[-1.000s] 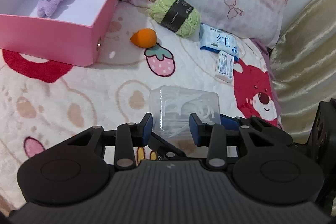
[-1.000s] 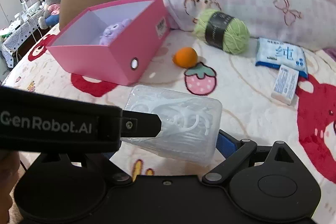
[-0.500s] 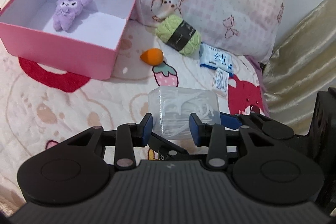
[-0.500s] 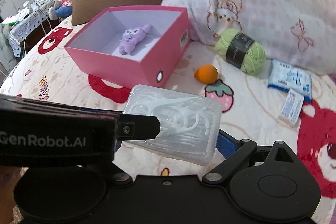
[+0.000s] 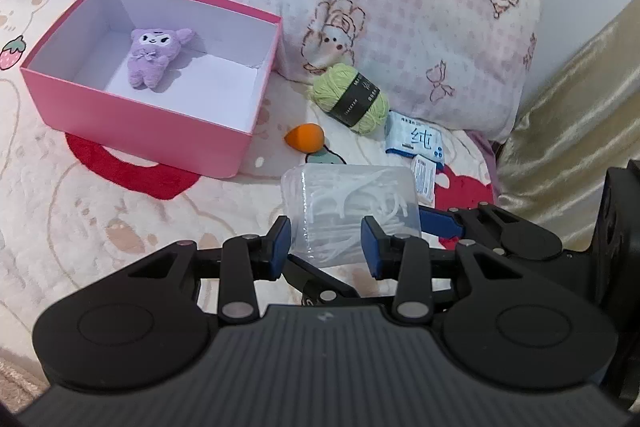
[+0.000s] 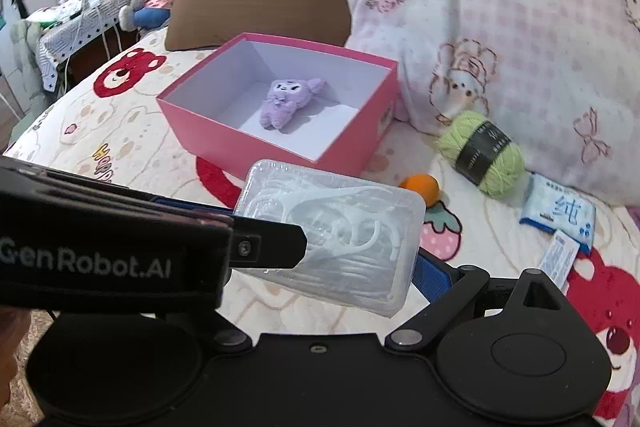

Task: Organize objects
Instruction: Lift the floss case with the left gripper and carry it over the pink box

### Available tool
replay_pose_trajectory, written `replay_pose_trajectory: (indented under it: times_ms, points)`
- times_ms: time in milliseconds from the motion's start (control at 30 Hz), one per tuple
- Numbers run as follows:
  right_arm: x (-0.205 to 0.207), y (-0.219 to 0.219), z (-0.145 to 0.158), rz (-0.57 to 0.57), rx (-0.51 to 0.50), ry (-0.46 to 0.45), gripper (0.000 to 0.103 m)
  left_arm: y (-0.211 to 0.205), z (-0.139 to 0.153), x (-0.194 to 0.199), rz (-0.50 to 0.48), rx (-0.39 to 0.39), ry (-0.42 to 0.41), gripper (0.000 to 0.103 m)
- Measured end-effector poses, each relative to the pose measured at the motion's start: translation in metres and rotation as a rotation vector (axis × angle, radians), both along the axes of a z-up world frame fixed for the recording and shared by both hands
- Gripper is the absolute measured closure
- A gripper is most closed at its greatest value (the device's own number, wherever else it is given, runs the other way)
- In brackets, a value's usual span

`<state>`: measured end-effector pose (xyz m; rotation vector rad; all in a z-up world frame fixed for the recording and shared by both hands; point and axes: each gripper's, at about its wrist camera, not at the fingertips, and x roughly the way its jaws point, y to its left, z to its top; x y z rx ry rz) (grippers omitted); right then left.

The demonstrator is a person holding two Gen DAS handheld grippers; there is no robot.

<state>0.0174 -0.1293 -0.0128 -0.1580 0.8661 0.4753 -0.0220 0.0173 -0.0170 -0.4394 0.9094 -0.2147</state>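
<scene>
- The left gripper (image 5: 325, 245) is clamped on a clear box of floss picks (image 5: 348, 195); its 2 blue pads press on the near part of that box.
- In the right wrist view, 1 black finger of the left gripper lies across the top of the clear box.
- The right gripper (image 6: 328, 243) has 1 blue pad against the end of the clear box. Its other finger is hidden behind the left gripper, so I cannot tell whether it grips.
- The clear box is held up off the blanket (image 5: 100, 211), in front of the pink box (image 5: 132, 115) and off its near right corner.
- The pink box is open, with 1 purple plush toy (image 5: 154, 57) lying on its white floor.
- An orange sponge (image 5: 305, 137) lies just right of the pink box's near right corner.
- A ball of green yarn (image 5: 352, 99) lies right of the pink box, beyond the sponge.
- A blue tissue pack (image 5: 416, 139) and a small white packet (image 5: 425, 179) lie further right of the pink box.
- A checked pillow (image 5: 400, 7) leans behind and to the right of the pink box.
</scene>
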Motion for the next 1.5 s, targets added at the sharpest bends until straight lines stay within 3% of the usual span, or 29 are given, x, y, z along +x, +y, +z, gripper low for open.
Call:
replay_pose_trajectory:
  times_ms: [533,800,1067,1367,1500]
  points:
    - [0.014,0.051,0.03,0.096,-0.017,-0.054,0.006,0.056,0.018,-0.009,0.091,-0.042,-0.066,0.067]
    - [0.03,0.08,0.032,0.163,-0.039,-0.064,0.006,0.086,0.013,-0.005,0.146,-0.064,-0.067,0.066]
    - [0.058,0.109,0.034,0.184,-0.039,-0.076,0.006,0.115,0.013,0.025,0.176,-0.053,-0.058,0.066]
    - [0.097,0.119,0.034,0.162,-0.064,-0.052,0.006,0.13,0.006,0.071,0.136,-0.113,-0.025,0.066]
    - [0.113,0.114,0.034,0.132,-0.084,-0.04,0.006,0.127,-0.001,0.092,0.119,-0.175,-0.016,0.066]
